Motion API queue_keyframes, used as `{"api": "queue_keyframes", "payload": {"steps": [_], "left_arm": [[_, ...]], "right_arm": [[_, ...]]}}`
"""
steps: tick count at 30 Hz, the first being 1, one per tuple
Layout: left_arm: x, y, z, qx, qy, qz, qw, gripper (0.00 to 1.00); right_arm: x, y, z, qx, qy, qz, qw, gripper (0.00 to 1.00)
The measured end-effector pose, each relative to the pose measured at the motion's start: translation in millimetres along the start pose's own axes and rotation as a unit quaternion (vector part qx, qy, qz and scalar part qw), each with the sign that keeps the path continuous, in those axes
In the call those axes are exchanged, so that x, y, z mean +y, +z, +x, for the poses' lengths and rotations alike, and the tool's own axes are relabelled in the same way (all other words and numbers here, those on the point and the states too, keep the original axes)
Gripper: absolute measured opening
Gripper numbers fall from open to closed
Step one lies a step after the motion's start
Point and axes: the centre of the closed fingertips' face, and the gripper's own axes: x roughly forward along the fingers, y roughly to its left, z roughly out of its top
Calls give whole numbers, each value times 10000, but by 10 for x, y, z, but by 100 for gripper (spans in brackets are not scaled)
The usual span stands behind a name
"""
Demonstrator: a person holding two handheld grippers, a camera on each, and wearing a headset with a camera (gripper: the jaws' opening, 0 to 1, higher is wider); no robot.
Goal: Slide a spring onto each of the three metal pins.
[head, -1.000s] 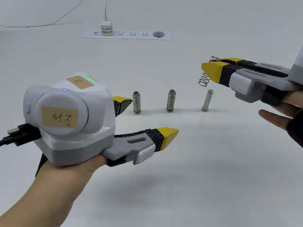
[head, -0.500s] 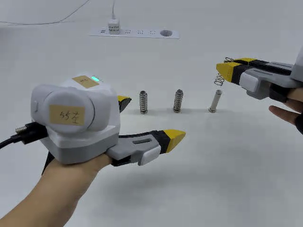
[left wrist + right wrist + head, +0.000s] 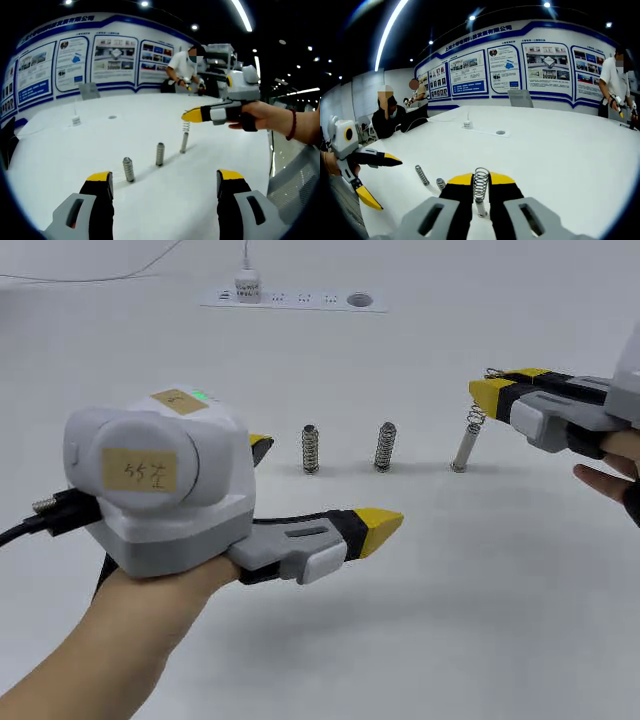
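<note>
Our right gripper [image 3: 488, 392] pinches a spring [image 3: 476, 418], its lower end at the top of the bare metal pin [image 3: 464, 448] beneath the fingertips. Our left gripper [image 3: 165, 176] gapes wide, empty.

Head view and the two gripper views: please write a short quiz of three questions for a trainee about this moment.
1. True or false: the left gripper is shut on a pin.
2. How many pins already carry a spring? A one, B two, C three.
3. Fill in: the right gripper has its fingers shut on a ____, over the bare pin.
Key: 1 false, it is open and empty. 2 B, the left pin and the middle pin. 3 spring.
</note>
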Motion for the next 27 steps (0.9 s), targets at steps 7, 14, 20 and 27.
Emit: {"api": "queue_keyframes", "payload": {"steps": [7,14,20,27], "left_arm": [[4,13,-2,-20,1,-48,10000,89],[6,30,-7,-44,-5,-55,10000,89],[9,36,-9,-54,-15,-76,10000,88],[29,35,-8,-53,-9,-146,9999,87]], "right_arm": [[-7,-50,24,55,-39,-13,10000,12],[17,-120,15,120,-103,-96,9998,12],[24,-151,16,160,-118,-122,9997,12],[58,-206,7,249,-121,-160,9995,12]]}}
